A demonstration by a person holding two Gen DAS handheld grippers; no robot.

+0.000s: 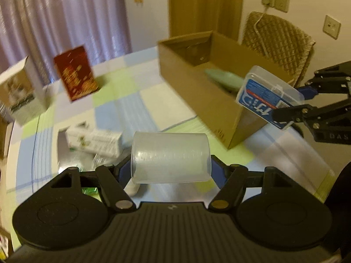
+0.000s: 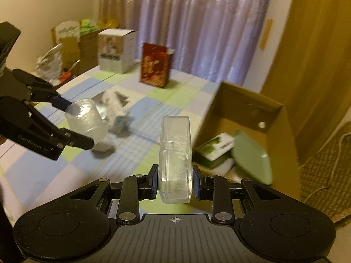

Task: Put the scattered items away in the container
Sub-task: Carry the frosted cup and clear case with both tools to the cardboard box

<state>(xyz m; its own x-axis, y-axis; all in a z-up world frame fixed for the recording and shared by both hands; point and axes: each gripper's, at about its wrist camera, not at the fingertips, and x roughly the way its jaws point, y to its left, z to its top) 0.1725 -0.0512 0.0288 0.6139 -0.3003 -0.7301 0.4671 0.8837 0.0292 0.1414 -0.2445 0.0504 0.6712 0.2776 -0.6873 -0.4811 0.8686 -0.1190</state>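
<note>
Aloft, clear cup (image 1: 171,157) and plastic case (image 2: 175,160) beside cardboard box (image 2: 248,103).

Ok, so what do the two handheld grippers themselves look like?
Both the left gripper and right gripper are matte black, with ribbed bodies, round side housings, silver pivot pins and blue finger pads. White lettering marks the linkages. No cables or sleeves show.

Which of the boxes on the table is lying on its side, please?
The white-and-green carton near the left gripper lies flat; the red box and white box stand upright.
</note>
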